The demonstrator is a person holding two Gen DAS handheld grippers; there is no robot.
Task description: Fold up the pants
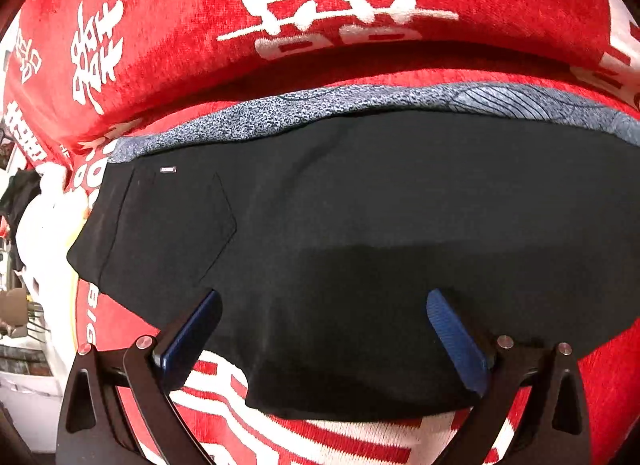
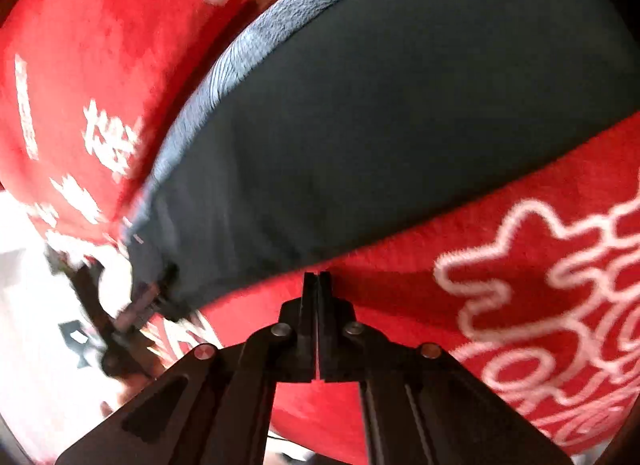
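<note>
Fingers point(image 1: 452, 329) of the left gripper point(image 1: 322, 305) stand wide apart, blue pads facing each other, with nothing between them but the near edge of the pants point(image 1: 340, 233) lying below. On the left of that view a back pocket point(image 1: 188, 217) and a small label point(image 1: 168, 169) show on the black cloth. The pants lie flat on a red blanket point(image 1: 168, 25) with white characters, and a grey patterned cloth point(image 1: 360, 105) peeks out along their far edge.

Over on the right, the right gripper point(image 2: 319, 277) has its fingers point(image 2: 310, 305) pressed together, tips just at the near hem of the pants point(image 2: 400, 125) where it meets the blanket point(image 2: 400, 297). Whether a bit of cloth is pinched there is hard to tell. At that view's left, the left gripper shows as a dark blur point(image 2: 112, 329).
</note>
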